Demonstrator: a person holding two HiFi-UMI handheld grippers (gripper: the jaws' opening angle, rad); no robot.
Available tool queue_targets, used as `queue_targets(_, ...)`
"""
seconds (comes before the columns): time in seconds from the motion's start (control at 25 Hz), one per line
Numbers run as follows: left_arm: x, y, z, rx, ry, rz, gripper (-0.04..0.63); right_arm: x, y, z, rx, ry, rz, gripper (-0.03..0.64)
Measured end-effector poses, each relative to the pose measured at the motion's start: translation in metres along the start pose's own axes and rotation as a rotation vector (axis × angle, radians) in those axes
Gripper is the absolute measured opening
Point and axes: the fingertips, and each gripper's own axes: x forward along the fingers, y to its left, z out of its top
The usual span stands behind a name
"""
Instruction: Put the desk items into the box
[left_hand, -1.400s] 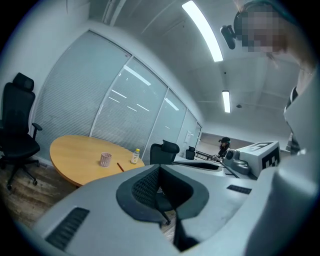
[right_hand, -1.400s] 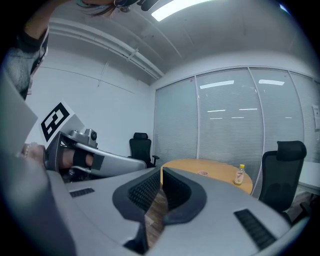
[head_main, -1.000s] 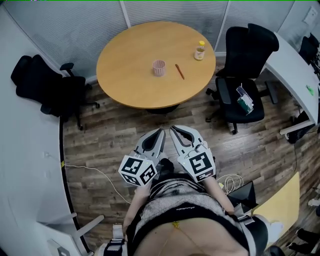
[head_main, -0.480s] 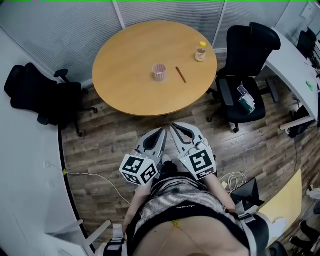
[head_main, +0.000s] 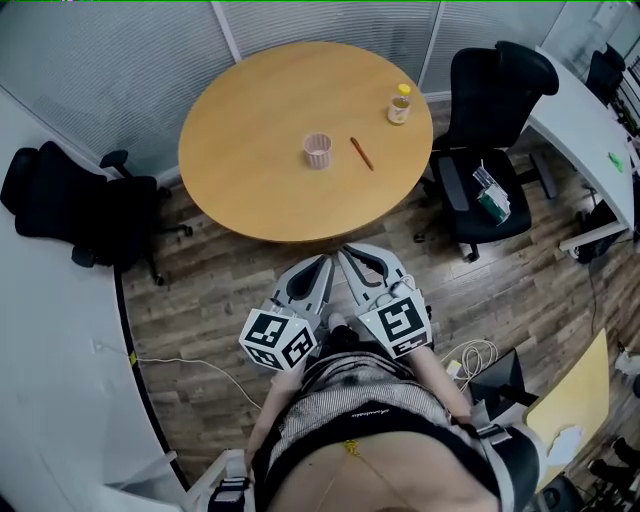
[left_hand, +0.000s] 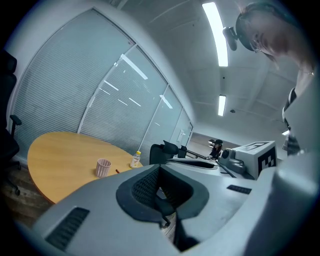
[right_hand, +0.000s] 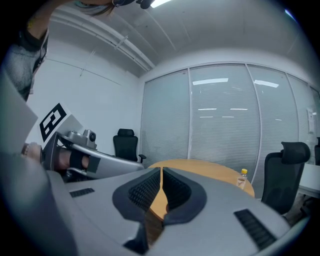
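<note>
Left gripper (head_main: 322, 263): jaws clenched, empty, near the person's body.
Right gripper (head_main: 346, 256): jaws clenched, empty.
Table (head_main: 250, 195): farther off, carrying pink cup (head_main: 317, 151), pencil (head_main: 360, 153), bottle (head_main: 400, 103).

Ahead of me on the round wooden table (head_main: 250, 150) a pink ribbed cup (head_main: 317, 151) stands upright, a brown pencil (head_main: 360, 153) lies flat just beside it, and a small yellow-capped bottle (head_main: 400, 103) stands near the far right edge
</note>
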Motion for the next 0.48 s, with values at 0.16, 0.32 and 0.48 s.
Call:
queue_targets(0.16,0.003,0.011,0.001,0.0,0.007,-0.015,0.018,0.011,-0.002,-0.001,-0.002,0.002,-0.015,0.029)
queue_targets(0.32,-0.001,0.021,0.004,-0.002,0.013,-0.026,0.018,0.019,0.001,-0.002,-0.002,0.008,-0.037,0.029)
queue_targets(0.48,-0.001,0.026,0.004,-0.004,0.026,-0.037,0.018,0.021,0.0,-0.005,0.015,0.02,-0.061,0.029)
